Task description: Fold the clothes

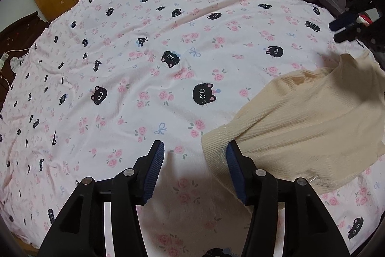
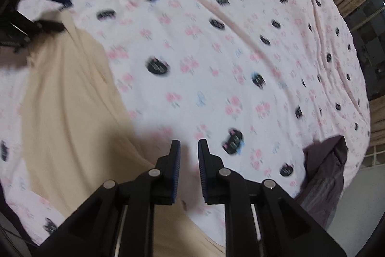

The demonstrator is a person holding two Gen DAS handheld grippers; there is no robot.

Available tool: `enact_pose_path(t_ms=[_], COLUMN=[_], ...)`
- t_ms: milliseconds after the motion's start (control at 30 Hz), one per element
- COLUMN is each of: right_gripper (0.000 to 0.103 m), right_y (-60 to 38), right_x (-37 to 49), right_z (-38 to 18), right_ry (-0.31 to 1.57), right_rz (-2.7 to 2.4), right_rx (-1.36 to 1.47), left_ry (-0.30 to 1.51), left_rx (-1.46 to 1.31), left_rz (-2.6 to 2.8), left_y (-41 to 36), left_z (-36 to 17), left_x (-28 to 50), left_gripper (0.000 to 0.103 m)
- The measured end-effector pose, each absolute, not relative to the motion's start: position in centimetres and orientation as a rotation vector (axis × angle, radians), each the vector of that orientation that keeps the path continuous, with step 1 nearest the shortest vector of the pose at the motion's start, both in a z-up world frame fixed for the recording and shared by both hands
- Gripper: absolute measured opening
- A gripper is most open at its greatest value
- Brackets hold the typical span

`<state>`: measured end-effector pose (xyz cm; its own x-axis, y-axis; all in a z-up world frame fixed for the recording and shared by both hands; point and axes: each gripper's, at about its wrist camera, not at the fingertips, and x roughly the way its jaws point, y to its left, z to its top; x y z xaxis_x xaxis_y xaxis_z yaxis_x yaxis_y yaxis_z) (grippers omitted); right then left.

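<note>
Cream ribbed knitwear [image 1: 300, 127] is spread flat on the bed sheet [image 1: 149, 78], a pink sheet printed with black cat faces and roses, and a dark purple garment [image 2: 324, 175] is seen well apart from it near the sheet's edge. The left gripper [image 1: 195, 155] is held with its jaws released, one blue pad just beside the knit's ribbed hem and nothing clamped. The right gripper [image 2: 189, 155] is held narrowly parted above bare sheet beside the knit, grasping nothing.

Both wrist views look steeply down (close) onto one bedspread [image 1: 168, 16].
</note>
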<state>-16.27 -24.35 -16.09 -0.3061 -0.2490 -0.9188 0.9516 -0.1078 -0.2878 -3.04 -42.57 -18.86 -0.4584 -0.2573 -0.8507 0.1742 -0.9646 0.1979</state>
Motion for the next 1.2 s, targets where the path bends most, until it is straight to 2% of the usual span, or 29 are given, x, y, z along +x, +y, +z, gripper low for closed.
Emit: enact_pose_path(t_ms=[300,500,667,967,1200], right_gripper=[0.016,0.016,0.016,0.016,0.017], right_y=[-29.5,-32.5,-33.7,-33.8,-33.1], right_x=[-10.3,-8.5,-8.6,-9.5,-9.5], right_z=[-16.9,-18.6,-20.2,-20.9,-19.2], right_ry=[1.072,1.05,1.118,1.123,1.099], right_rz=[-1.377,-1.367,-1.414,-1.441,-1.442], right_rx=[0.872,0.882,0.879,0.918,0.897], left_ry=[-0.135,0.12,0.278,0.441,0.404], left_rx=[1.481,1.478,1.431,1.319,1.337], left_rz=[-2.493,-2.544,-2.562,-2.554,-2.584], left_y=[-42.4,-44.7,-46.3,-48.6,-48.5], left_z=[-19.5,-18.9,-18.1,-16.7,-16.4], left_x=[-3.7,-2.8,-2.3,-1.1,-0.2], left_gripper=[0.048,0.049,0.056,0.056,0.056])
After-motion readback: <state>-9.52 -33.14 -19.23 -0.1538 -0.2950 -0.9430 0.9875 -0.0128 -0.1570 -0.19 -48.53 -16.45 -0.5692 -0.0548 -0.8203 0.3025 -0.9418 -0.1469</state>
